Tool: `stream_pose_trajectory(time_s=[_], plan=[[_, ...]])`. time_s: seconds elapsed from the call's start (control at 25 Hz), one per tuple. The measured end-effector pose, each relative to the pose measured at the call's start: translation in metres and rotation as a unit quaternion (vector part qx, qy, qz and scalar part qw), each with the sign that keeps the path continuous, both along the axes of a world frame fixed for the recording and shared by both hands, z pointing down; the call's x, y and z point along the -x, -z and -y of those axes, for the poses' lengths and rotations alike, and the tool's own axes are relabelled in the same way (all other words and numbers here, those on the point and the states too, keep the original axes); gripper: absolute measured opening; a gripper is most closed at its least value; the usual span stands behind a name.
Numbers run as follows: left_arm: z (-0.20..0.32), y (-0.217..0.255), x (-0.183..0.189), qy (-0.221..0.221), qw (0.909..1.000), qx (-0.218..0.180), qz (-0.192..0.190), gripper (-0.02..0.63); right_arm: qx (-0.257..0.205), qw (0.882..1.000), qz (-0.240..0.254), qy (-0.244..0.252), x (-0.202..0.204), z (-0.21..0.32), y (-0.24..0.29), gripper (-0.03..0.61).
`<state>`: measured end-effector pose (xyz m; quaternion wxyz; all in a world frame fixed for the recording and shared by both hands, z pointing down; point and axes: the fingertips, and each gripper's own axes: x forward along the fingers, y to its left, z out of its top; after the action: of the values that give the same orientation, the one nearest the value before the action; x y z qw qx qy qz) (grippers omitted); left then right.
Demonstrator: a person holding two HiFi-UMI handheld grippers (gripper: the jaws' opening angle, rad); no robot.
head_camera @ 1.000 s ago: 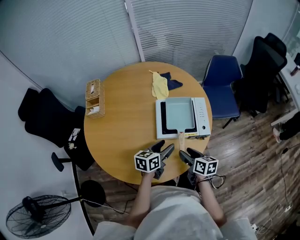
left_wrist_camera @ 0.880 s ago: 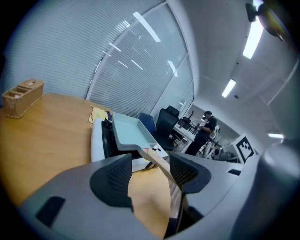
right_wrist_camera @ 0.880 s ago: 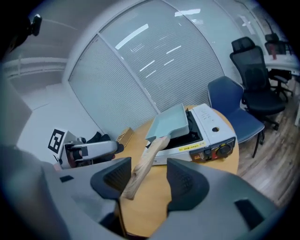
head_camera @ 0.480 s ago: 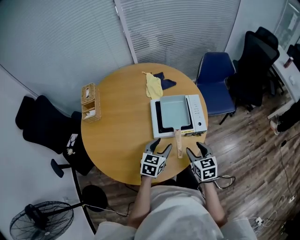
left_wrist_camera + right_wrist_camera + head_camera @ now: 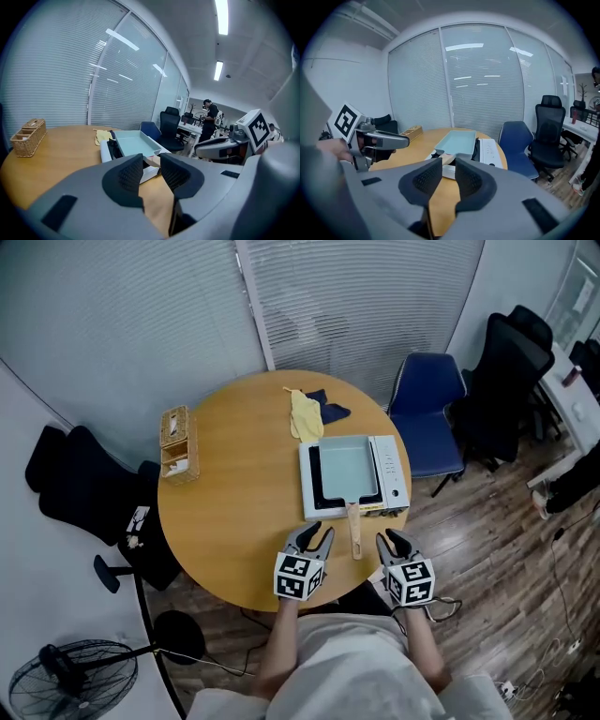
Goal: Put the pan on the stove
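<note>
- On the stove [image 5: 397, 471] the pan [image 5: 344, 468] is lying; its handle [image 5: 354, 533] is pointing back between left tongs [image 5: 313, 536] and right tongs [image 5: 392, 542].
- Both tongs have just been closing; they are standing slightly apart, empty.

Side by side, tilted forward-down: left gripper [image 5: 312, 533], right gripper [image 5: 389, 540]. Both jaws just closing, narrow gaps left, nothing between them.

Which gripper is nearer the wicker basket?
Left. The left gripper is on the wicker basket's side of the pan handle, the right gripper beyond it. Both have just been closing, nothing between their jaws.
</note>
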<state>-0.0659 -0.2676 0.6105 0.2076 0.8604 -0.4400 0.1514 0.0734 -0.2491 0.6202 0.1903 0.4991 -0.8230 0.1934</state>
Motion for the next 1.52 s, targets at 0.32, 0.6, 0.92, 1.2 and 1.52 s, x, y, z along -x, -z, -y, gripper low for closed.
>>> stream_pose_trajectory(time_s=[0.32, 0.6, 0.92, 1.2, 1.52], plan=[[0.006, 0.009, 0.004, -0.003, 0.9998, -0.013, -0.015, 0.043, -0.006, 1.000, 0.011, -0.005, 0.003, 0.011, 0.004, 0.040], [0.010, 0.012, 0.005, -0.020, 0.9996, -0.018, 0.000, 0.028, 0.003, 0.999, 0.038, -0.007, 0.003, 0.017, -0.001, 0.023], [0.017, 0.008, 0.013, -0.018, 0.9993, -0.017, 0.027, 0.028, 0.006, 0.999, 0.037, 0.001, 0.008, 0.031, -0.005, 0.023], [0.016, 0.003, 0.019, -0.017, 0.9994, -0.010, 0.030, 0.028, 0.014, 0.999, 0.037, 0.006, 0.012, 0.038, -0.013, 0.023], [0.017, 0.005, 0.017, -0.012, 0.9996, -0.010, 0.022, 0.028, 0.019, 0.999, 0.034, 0.002, 0.008, 0.033, -0.016, 0.023]])
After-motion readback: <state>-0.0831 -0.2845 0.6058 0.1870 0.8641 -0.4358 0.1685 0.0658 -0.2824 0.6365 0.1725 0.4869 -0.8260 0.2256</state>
